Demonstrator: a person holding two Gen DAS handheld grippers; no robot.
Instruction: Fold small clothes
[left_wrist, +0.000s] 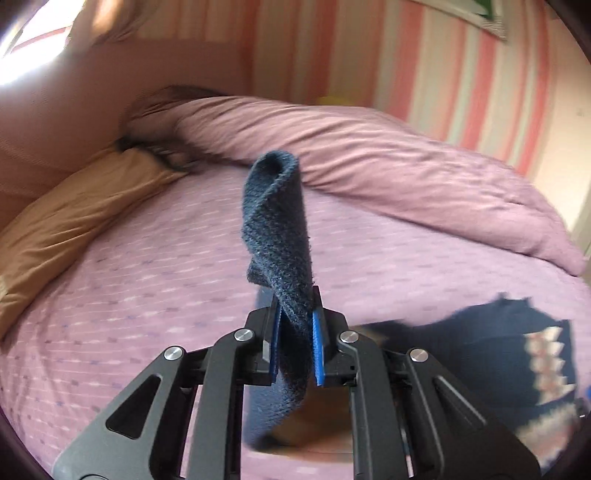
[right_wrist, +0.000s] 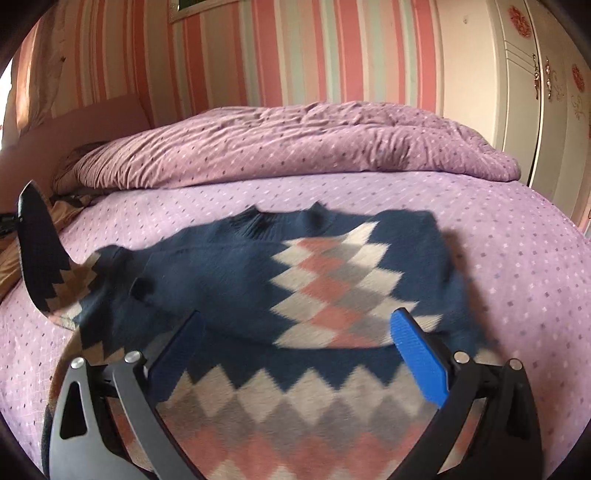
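Observation:
A navy knit sweater (right_wrist: 229, 273) with pink, grey and cream diamonds lies flat on the purple bed sheet (right_wrist: 517, 258). My left gripper (left_wrist: 295, 332) is shut on the sweater's dark blue sleeve (left_wrist: 277, 221), whose cuff end sticks up past the blue pads. In the right wrist view that raised sleeve (right_wrist: 37, 251) curves up at the far left, above the bed. The rest of the sweater (left_wrist: 480, 350) shows blurred at the lower right of the left wrist view. My right gripper (right_wrist: 295, 332) hangs open just above the sweater's lower body, nothing between its fingers (right_wrist: 417, 354).
A bunched purple duvet (right_wrist: 295, 147) runs along the back of the bed. A tan pillow (left_wrist: 74, 221) lies at the left by the headboard. A striped pink wall (right_wrist: 332, 48) stands behind, with a white wardrobe (right_wrist: 535, 92) at the right.

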